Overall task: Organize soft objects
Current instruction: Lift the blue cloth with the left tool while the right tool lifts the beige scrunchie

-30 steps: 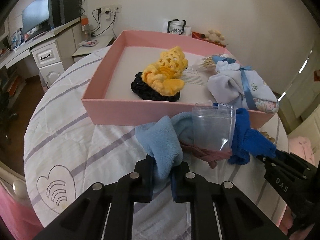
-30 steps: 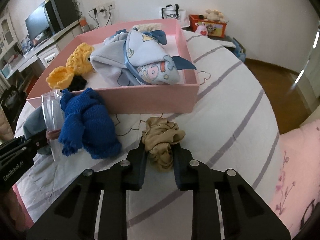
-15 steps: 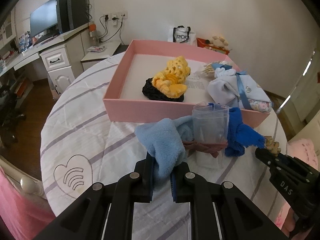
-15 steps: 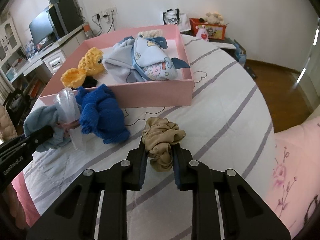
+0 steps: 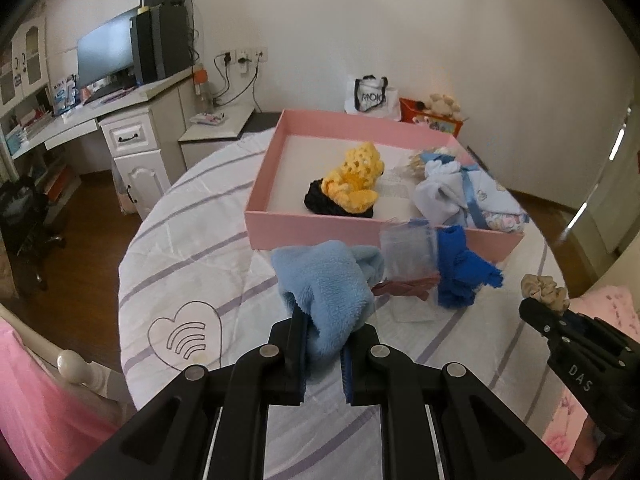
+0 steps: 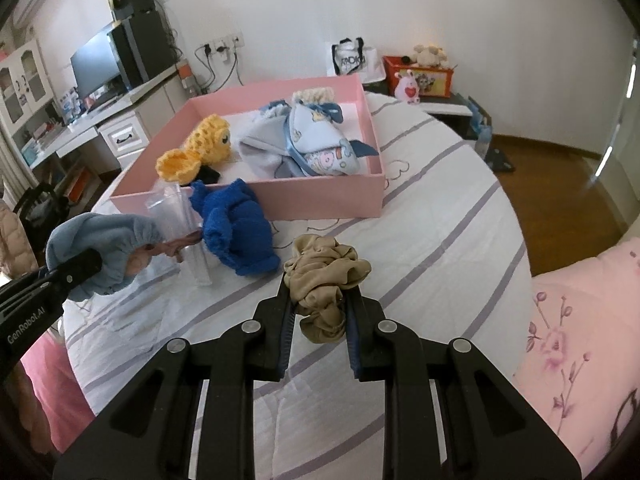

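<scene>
The left gripper [image 6: 60, 276] carries "GenRobot.AI" on its side; the right gripper [image 5: 536, 312] shows "DAS". A white tote bag [image 5: 370, 94] by the wall reads "RADIO". The left gripper's jaws are clamped on a light blue fleece cloth [image 5: 328, 280], held above the striped bedspread [image 5: 192, 240]. The right gripper's jaws pinch a tan scrunchie [image 6: 324, 276]. A royal blue knit piece [image 6: 236, 232] and a clear plastic packet [image 6: 176, 216] lie just before the pink box [image 6: 320, 196], which holds a yellow crochet toy [image 6: 200, 148].

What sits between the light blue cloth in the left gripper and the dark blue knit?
A clear plastic cup with a reddish hair tie across it, shown in both wrist views.
</scene>
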### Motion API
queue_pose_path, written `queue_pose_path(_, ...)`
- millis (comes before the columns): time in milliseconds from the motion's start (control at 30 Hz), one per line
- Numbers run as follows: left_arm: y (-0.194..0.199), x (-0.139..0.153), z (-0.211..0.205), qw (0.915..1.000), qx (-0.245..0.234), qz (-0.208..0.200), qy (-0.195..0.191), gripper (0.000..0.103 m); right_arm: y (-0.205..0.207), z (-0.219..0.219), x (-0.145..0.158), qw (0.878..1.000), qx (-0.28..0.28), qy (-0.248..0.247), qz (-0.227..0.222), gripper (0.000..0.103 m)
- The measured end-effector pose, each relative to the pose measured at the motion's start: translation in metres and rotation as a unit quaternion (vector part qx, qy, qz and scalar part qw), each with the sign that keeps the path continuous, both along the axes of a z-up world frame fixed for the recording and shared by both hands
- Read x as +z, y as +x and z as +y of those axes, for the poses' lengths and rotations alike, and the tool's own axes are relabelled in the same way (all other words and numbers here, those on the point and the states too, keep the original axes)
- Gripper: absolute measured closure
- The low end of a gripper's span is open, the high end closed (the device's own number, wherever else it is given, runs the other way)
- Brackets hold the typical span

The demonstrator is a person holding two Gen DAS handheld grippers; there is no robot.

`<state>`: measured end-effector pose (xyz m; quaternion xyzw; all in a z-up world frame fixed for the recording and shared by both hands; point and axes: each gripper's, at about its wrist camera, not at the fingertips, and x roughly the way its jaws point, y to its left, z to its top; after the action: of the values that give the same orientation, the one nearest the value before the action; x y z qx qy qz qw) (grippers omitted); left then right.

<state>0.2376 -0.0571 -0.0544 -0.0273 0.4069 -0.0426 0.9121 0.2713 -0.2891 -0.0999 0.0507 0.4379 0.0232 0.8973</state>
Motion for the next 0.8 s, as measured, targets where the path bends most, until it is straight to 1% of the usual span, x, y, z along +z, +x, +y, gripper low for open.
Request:
queue_pose_path(100,-0.012,0.007,-0.002,0.9998,0.006,-0.016,0.013,0.093,-0.007,0.001,0.005,1.000,0.002,0.001,-0.009,0.083)
queue_pose_path(467,-0.052,0.030,-0.007,0.9985,0.001,-0.050,0.020,0.093,-0.036,0.005,0.031,0.999,0.004,-0.003,-0.046,0.083)
queue_pose_path(667,-0.076,0.048,-0.011,0.9966,-0.004,-0.080,0.021,0.093,-0.056,0.006,0.051,0.997,0.005,-0.007,-0.078,0.083)
queue_pose_path(800,-0.094,0.061,-0.012,0.9950,-0.013,-0.098,0.012,0.093,-0.070,0.008,0.067,0.995,0.007,-0.009,-0.103,0.083)
